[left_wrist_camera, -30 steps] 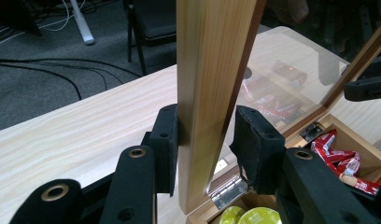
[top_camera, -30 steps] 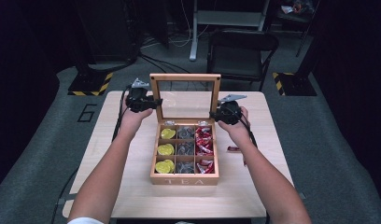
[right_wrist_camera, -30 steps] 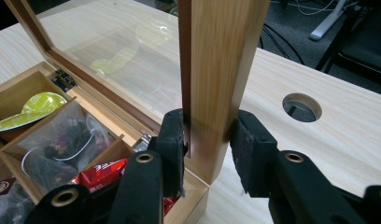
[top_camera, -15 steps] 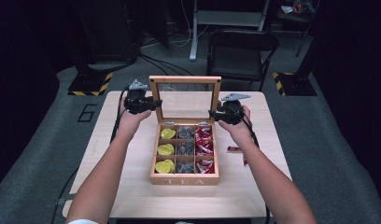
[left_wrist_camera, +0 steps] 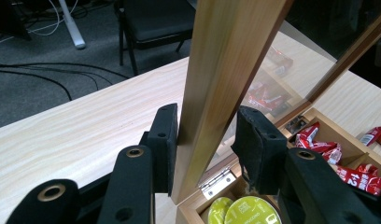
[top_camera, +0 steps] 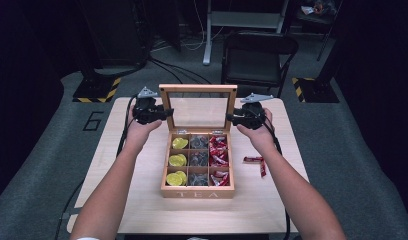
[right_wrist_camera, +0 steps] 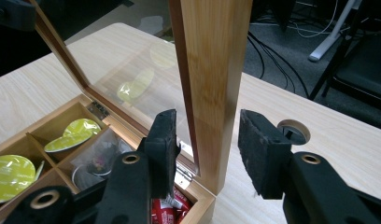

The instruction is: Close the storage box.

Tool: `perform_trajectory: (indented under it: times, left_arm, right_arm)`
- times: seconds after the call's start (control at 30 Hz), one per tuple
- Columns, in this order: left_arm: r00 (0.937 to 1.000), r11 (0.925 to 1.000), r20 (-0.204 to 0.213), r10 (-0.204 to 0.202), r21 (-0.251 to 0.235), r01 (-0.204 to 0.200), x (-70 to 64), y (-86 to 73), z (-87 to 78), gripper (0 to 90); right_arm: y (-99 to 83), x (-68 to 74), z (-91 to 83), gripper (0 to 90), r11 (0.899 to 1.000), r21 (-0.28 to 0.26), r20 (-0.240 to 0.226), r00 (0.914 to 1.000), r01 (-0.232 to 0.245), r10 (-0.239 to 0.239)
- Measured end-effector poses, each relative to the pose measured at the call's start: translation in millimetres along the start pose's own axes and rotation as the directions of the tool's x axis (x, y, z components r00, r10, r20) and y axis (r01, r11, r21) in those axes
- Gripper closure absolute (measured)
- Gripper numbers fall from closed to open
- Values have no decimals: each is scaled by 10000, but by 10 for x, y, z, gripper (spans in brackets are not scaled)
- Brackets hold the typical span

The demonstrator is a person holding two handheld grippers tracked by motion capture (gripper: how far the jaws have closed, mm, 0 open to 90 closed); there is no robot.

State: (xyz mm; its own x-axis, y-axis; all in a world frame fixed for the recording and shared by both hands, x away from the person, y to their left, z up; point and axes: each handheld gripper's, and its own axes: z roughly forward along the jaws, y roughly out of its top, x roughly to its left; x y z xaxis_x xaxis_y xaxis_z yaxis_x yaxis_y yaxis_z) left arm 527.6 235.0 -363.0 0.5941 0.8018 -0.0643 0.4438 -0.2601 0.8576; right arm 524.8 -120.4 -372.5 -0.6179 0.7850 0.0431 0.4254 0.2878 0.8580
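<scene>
Two grippers: each straddles one side post of the lid [top_camera: 198, 107], which stands upright at the back of the tea box [top_camera: 197, 165].
Left gripper [left_wrist_camera: 205, 144]: jaws apart around the lid's left post; one pad touches the wood, the other stands off, so it is released, not clamping.
Right gripper [right_wrist_camera: 206, 149]: jaws apart around the right post, a gap on the outer side; released as well.
Change: a second ago the left gripper sat lower and nearer the box's left wall; it has since risen up the post to the height of the right one, while the lid has stayed upright.
Meaning: likely the lid is fully open and both grippers are letting go, or squaring up to swing it shut; I cannot tell which.
Box, left column: yellow-green capsules [top_camera: 176, 160].
Box, middle column: grey clear packets [top_camera: 197, 160].
Box, right column: red sachets [top_camera: 219, 159].
Right of box: one red sachet [top_camera: 256, 161] on the table [top_camera: 142, 200].
</scene>
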Motion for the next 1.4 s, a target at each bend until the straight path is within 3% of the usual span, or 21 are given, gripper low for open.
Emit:
perform_trajectory:
  times: [0.17, 0.37, 0.43, 0.87, 1.4]
  left_arm:
    - [9996, 9992, 187, -207, -338, 213, 10, -59, -24, 592]
    - [9997, 9995, 222, -98, -286, 104, -7, -67, -47, 586]
    - [9997, 9996, 239, -75, -279, 81, -13, -71, -54, 583]
    - [9985, 9993, 430, -347, -140, 354, -42, -75, -101, 538]
    - [9979, 9995, 622, 174, -257, -159, -169, -53, -373, 502]
  right_arm:
    - [72, 41, -69, 592, 9993, -193, 44, 9995, 308, -307]
    - [133, 61, -104, 598, 9992, -234, -7, 9994, 338, -339]
    - [158, 70, -128, 639, 9979, -246, 116, 9981, 604, -601]
    - [139, 111, -180, 642, 9947, -5, 64, 9947, 1029, -1028]
    - [24, 198, -267, 629, 9941, -143, 73, 9942, 1077, -1076]
